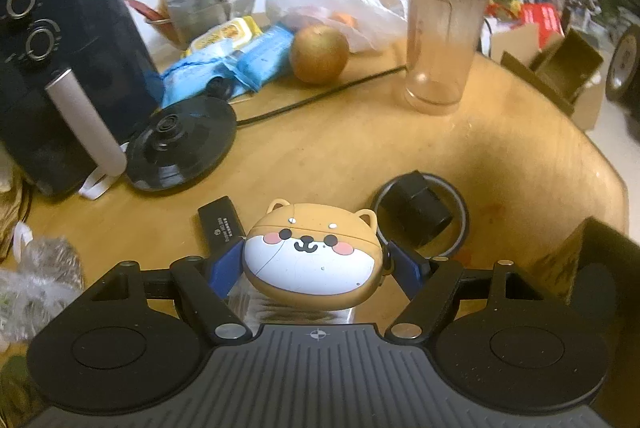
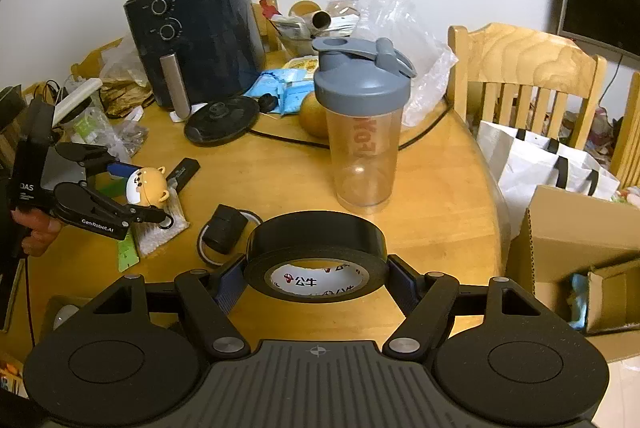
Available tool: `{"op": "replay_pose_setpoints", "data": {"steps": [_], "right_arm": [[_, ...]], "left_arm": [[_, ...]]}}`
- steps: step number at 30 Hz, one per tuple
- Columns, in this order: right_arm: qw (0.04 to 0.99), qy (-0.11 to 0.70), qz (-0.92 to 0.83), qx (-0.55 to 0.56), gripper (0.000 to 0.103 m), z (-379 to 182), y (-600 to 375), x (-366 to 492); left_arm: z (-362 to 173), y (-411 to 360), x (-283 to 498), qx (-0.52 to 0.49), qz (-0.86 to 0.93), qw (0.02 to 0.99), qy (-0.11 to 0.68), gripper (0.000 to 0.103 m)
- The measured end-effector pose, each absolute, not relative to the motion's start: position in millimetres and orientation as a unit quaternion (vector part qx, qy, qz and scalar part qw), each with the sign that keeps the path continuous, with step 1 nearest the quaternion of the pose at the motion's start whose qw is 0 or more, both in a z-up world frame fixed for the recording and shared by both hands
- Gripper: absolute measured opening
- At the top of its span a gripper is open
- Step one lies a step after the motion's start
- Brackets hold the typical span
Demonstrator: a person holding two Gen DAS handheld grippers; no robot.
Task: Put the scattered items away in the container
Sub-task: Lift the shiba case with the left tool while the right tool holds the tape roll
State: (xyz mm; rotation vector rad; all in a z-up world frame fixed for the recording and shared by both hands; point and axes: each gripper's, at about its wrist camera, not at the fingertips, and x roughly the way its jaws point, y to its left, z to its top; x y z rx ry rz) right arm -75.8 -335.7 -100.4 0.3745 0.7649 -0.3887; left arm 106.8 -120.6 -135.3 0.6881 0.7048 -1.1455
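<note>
The left gripper [image 1: 316, 260] is clenching its blue-padded jaws on either side of a small dog-faced case [image 1: 312, 256], orange and white with pink cheeks, and is holding it just above a clear plastic item lying on the wooden table [image 1: 360, 148]. The right gripper [image 2: 316, 278] is grasping a roll of black tape [image 2: 316, 256] by its outer edge, lifted clear of the tabletop near the table's front edge. Just beyond the dog-faced case, a flat black stick [image 1: 222, 224] is lying on the table, and beside it a thin ring [image 1: 420, 212] with a small black block [image 1: 418, 214] resting inside it. Farther back are standing a clear shaker bottle [image 2: 362, 132] with a grey lid, a round fruit [image 1: 319, 54], blue packets [image 1: 240, 62], a black round base [image 1: 184, 144] and a dark air fryer [image 2: 192, 36]. To the right of the table, low down, an open cardboard box [image 2: 580, 240] is waiting; it seems the likely container, though that is a judgement. Something pale blue is showing inside it, too small to identify. Judging by this, the tidying is only partly done: two items are in hand and not yet dropped in, while the stick, the ring and the block are lying loose on the table.
</note>
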Motion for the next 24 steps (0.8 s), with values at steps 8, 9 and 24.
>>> {"op": "replay_pose_setpoints", "data": {"steps": [8,9,24], "right_arm": [[0.899,0.365,-0.169,0.174,0.076,-96,-330,-67],[0.899,0.365,-0.166,0.174,0.076,-96,-329,-66],[0.911,0.358,-0.130,0.159,0.076,-83,-311,-51]], "left_arm": [[-119,-109,97,0.282,-0.488,0.757,0.331,0.076],[-116,-107,96,0.274,-0.486,0.760,0.334,0.076],[-80,-70,67,0.218,-0.436,0.802,0.344,0.076]]}}
